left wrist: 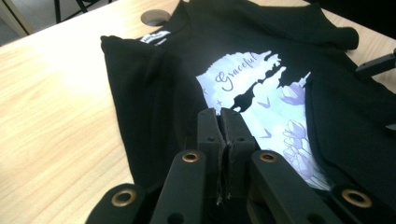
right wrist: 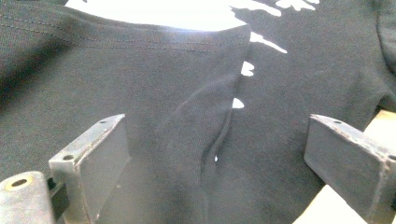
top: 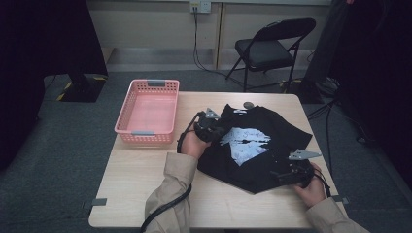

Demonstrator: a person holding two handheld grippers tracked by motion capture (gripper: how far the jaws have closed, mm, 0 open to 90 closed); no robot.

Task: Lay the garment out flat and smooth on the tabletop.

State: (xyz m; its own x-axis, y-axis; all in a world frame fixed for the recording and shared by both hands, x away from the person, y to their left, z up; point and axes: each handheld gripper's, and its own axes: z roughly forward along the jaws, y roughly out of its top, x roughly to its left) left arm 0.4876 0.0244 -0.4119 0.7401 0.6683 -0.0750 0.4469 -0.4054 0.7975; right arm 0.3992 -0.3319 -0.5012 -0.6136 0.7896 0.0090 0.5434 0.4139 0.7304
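A black T-shirt (top: 272, 131) with a pale printed picture lies face up on the right half of the wooden table (top: 145, 184). Its left sleeve is folded inward. My left gripper (top: 216, 132) rests at the shirt's left side with its jaws shut; in the left gripper view the left gripper (left wrist: 220, 114) hovers over the shirt (left wrist: 154, 84) beside the print, with no cloth visibly pinched. My right gripper (top: 279, 175) is at the shirt's near right corner. In the right gripper view the right gripper (right wrist: 215, 126) stands wide open over a fold of the black fabric (right wrist: 187, 93).
A pink plastic basket (top: 144, 132) stands empty at the table's far left. A round cable hole (top: 248, 104) lies just beyond the shirt's collar. A black folding chair (top: 269, 48) stands behind the table. Bare wood stretches along the near edge and left.
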